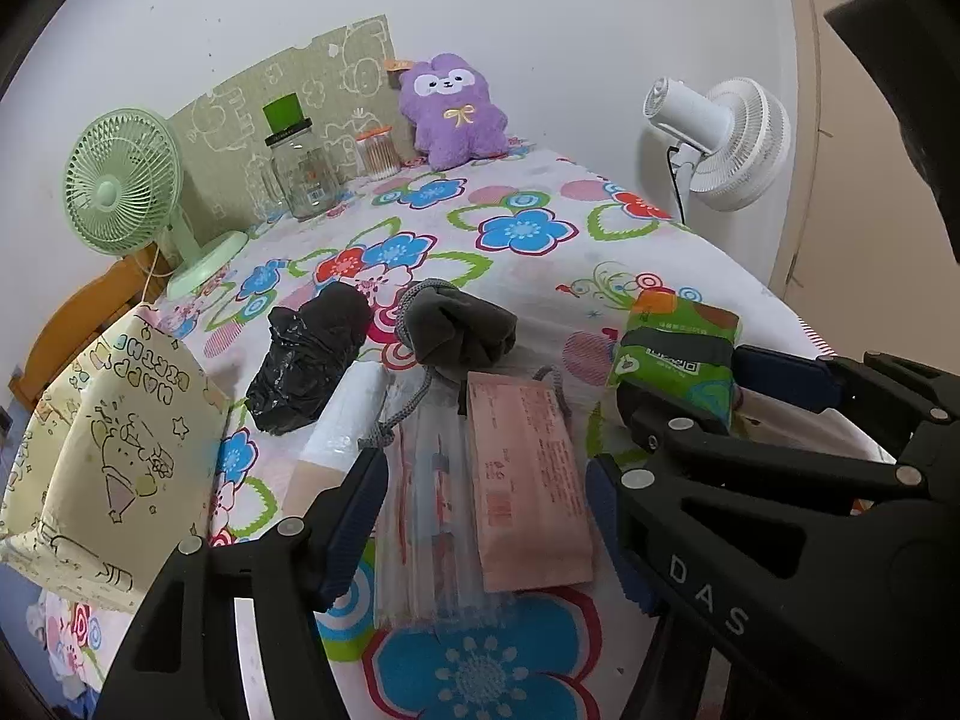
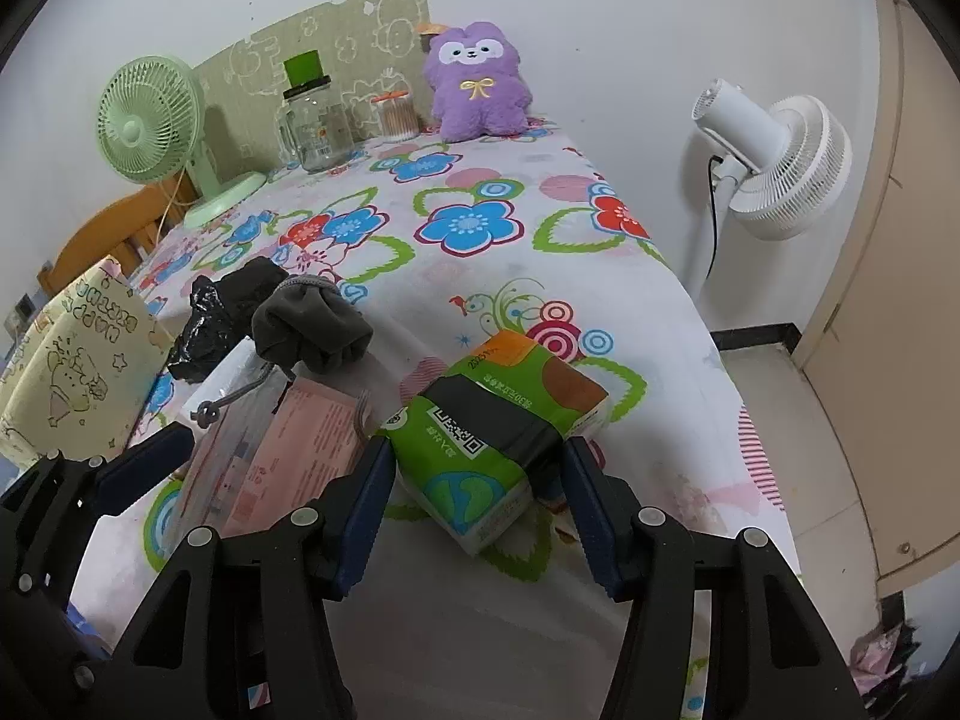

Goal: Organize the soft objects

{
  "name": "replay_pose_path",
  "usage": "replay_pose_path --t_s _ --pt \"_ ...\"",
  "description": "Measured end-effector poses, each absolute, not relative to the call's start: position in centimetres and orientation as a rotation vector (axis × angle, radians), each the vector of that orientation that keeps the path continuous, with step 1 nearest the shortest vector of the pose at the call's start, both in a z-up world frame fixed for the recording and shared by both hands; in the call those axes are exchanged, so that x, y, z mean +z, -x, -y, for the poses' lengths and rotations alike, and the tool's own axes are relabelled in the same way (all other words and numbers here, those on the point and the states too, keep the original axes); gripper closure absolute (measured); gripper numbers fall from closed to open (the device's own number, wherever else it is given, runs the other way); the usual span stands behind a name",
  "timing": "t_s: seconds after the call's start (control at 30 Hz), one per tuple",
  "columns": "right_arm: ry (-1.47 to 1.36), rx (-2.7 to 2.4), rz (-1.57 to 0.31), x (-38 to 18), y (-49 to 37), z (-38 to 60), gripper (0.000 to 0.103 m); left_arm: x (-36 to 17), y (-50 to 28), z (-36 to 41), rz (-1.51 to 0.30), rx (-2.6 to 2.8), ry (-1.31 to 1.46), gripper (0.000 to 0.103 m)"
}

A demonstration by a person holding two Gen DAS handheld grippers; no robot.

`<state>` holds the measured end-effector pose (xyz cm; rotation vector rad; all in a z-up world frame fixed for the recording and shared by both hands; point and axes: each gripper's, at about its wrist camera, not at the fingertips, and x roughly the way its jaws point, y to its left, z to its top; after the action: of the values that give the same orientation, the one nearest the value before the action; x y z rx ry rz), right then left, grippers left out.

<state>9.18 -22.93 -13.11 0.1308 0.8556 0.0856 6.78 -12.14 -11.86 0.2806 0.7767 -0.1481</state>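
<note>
My right gripper [image 2: 474,492] is spread wide with the green tissue pack [image 2: 498,444] lying between its fingers on the floral tablecloth [image 2: 510,276], untouched as far as I can tell. My left gripper [image 1: 486,510] is also released, straddling the pink packet [image 1: 525,480] and a clear sleeve [image 1: 429,510]. From the left view, the grey drawstring pouch [image 1: 462,330] sits at 12 o'clock, the black bag [image 1: 306,360] at 11. Only the right view shows the floor [image 2: 798,438] at 3 o'clock.
</note>
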Motion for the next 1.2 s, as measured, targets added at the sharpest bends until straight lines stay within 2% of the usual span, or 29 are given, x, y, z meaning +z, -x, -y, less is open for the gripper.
replay_pose_path --t_s 0.47,0.6,0.77,0.83,0.9,1.2 --pt "-0.148 0.067 -0.844 -12.7 -7.5 24.1 0.045 -12.1 -6.3 13.9 -0.782 -0.211 -0.266 0.033" --pt "-0.158 0.053 -0.863 -13.2 -7.7 24.8 0.046 -12.9 -7.1 14.0 -0.826 -0.211 -0.250 0.043" --pt "-0.157 0.067 -0.860 -13.4 -7.9 24.8 0.046 -13.2 -7.7 13.7 -0.847 -0.206 -0.210 0.048" --pt "-0.161 0.069 -0.860 -13.4 -8.0 24.8 0.046 -13.2 -7.7 13.7 -0.851 -0.223 -0.202 0.058" --pt "-0.163 0.070 -0.859 -13.4 -8.0 24.8 0.046 -13.2 -7.8 13.6 -0.863 -0.241 -0.186 0.062" --pt "-0.157 0.078 -0.858 -12.8 -7.9 24.2 0.047 -12.7 -7.5 13.1 -0.867 -0.249 -0.176 0.065"
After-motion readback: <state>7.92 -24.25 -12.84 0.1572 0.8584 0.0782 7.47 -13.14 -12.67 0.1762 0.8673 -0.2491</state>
